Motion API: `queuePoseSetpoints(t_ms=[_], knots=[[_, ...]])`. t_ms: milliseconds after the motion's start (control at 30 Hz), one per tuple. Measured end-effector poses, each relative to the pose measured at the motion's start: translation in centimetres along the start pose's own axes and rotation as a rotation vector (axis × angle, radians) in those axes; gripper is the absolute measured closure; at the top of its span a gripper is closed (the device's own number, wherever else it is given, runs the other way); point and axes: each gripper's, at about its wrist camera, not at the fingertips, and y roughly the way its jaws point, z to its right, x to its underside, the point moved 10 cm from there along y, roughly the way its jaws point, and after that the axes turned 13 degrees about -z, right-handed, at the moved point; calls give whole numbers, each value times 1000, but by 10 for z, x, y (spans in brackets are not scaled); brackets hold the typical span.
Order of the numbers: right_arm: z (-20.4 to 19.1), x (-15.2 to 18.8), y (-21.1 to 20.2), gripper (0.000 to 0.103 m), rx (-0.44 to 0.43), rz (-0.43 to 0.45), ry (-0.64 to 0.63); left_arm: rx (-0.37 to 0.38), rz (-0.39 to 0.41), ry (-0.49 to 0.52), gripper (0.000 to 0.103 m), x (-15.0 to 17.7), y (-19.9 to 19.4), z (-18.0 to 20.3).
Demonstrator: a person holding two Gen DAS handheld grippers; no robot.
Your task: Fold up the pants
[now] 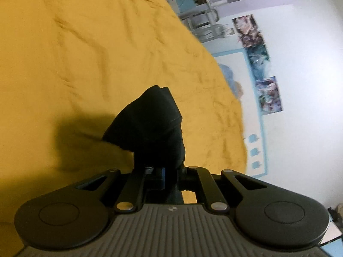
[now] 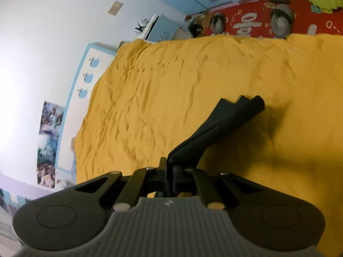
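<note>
The left gripper (image 1: 166, 171) had its jaws pinched tight on the black pants (image 1: 150, 126), a bunched wad rising away from the fingers above the yellow bedspread (image 1: 85, 53). The right gripper (image 2: 170, 171) was clamped too, its stretch of pants (image 2: 225, 124) running long and narrow, up and rightward, its far end over the bedspread (image 2: 160, 85).

The left claw (image 1: 165, 171) is pinched tight on a bunch of the black pants (image 1: 150, 126). The cloth sticks up in a lump above the yellow bedspread (image 1: 85, 53) and throws a dark shadow. Pictures (image 1: 257, 64) hang on the white wall.
</note>
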Motion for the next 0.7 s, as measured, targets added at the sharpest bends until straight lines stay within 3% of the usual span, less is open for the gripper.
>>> queuePoseSetpoints(t_ms=[233,267,367,433,567,600,700], knots=[[43,66,-62,103,-9,-6,4,-42,-14,-52,94,1,-59,-72],[51,71,-63,103,13,-13,-7,-60,-35,-36,93,1,-58,-77],[86,85,-55,103,184,-66,-28,-173,-63,-53,87,-2,-50,-101],[99,86,-66,102,272,-30,-36,-185,-63,-74,79,-2,-52,-106],[89,72,-95,101,362,76,-146,-229,-15,-26,73,-4,-70,-101],[81,67,-96,97,365,81,-185,-249,3,-15,66,-6,-74,-101],[54,51,-83,60,382,48,-345,-314,83,11,52,-16,-88,-100]])
